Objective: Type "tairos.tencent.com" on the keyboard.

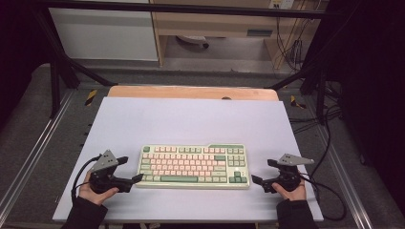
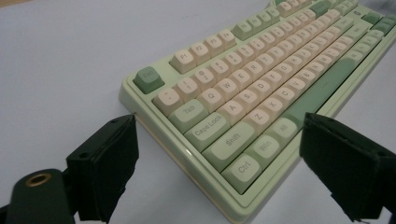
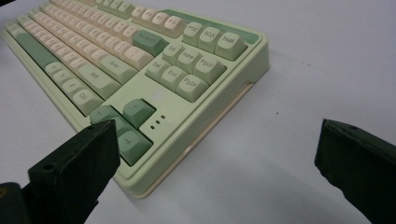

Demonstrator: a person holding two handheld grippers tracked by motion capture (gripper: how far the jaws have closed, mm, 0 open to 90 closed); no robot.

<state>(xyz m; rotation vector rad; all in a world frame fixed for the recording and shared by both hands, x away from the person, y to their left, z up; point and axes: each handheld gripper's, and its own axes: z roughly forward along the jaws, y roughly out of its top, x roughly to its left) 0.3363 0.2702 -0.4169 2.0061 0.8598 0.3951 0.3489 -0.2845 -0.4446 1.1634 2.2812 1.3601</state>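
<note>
A pale green keyboard (image 1: 193,166) with cream and green keys lies flat on the white table (image 1: 191,119), near its front edge. My left gripper (image 1: 132,168) is at the keyboard's left end, held in a hand. Its jaws are open, and the keyboard's (image 2: 261,79) front left corner lies between them (image 2: 219,126) without the pads pressing on it. My right gripper (image 1: 261,171) is just off the right end, also open. In the right gripper view its jaws (image 3: 215,127) stand wide apart, with the arrow-key corner of the keyboard (image 3: 116,60) in front of them.
A wooden strip (image 1: 191,92) runs along the table's far edge. Black frame posts (image 1: 55,81) stand at the back left and back right. Cables (image 1: 329,143) trail down the right side, past the table's edge.
</note>
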